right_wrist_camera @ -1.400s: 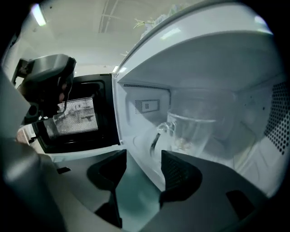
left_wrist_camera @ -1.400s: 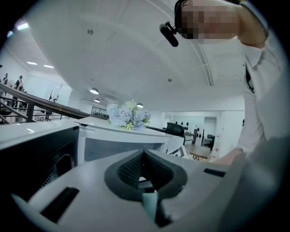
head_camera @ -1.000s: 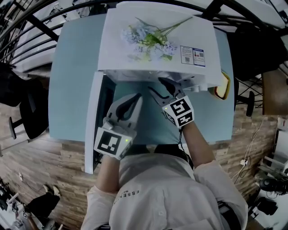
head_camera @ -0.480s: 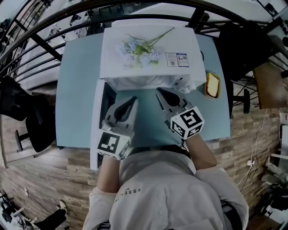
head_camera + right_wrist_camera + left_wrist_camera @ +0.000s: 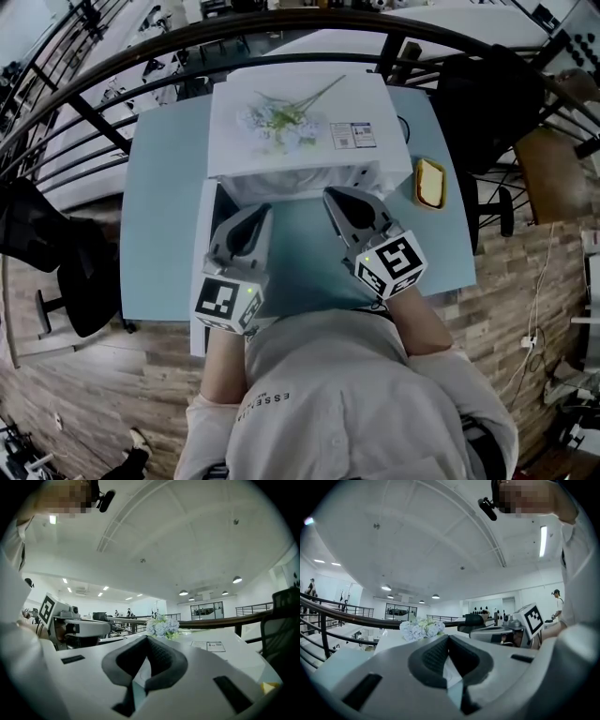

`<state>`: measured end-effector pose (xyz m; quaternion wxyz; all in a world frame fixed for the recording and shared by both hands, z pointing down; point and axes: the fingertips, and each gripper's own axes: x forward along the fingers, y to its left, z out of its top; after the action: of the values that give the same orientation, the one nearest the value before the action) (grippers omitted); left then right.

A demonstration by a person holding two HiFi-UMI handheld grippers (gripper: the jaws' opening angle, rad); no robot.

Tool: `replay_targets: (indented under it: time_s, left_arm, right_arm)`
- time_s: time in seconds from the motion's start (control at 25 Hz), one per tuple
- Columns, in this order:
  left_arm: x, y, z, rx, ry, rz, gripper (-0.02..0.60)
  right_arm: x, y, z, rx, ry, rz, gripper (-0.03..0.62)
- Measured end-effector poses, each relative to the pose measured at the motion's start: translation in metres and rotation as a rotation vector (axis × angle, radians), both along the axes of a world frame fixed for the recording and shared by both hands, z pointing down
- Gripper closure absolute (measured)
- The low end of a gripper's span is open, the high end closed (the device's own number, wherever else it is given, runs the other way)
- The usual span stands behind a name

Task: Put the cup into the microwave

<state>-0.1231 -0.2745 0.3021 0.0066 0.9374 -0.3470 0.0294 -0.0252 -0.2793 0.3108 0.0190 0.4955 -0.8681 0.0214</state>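
Observation:
The white microwave point(image 5: 300, 112) stands on a light blue table point(image 5: 159, 216), with its door point(image 5: 200, 272) swung open to the left. I see no cup in any view; the oven's inside is hidden under its top. My left gripper point(image 5: 261, 208) hovers in front of the opening with its jaws shut and empty, and its own view shows the left gripper point(image 5: 449, 637) with pads meeting. My right gripper point(image 5: 330, 192) floats beside it, also shut on nothing. The right gripper point(image 5: 147, 639) shows the same in its own view.
A bunch of pale artificial flowers point(image 5: 277, 119) and a label lie on the microwave's top. A yellow object point(image 5: 430, 183) sits on the table right of the oven. A dark railing point(image 5: 122, 56) curves behind the table, and black chairs point(image 5: 37, 234) stand to the sides.
The right gripper's jaws were open at the microwave's opening and are now shut. Both grippers have risen and drawn back from the opening, the right one more.

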Motion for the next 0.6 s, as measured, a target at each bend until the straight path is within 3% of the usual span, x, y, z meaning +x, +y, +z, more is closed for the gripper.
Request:
replay_targets:
  time_s: [0.6]
  left_arm:
    - [-0.006, 0.002, 0.004, -0.005, -0.009, 0.013, 0.580]
  right_arm:
    - [-0.010, 0.009, -0.014, 0.080, 0.018, -0.011, 0.580]
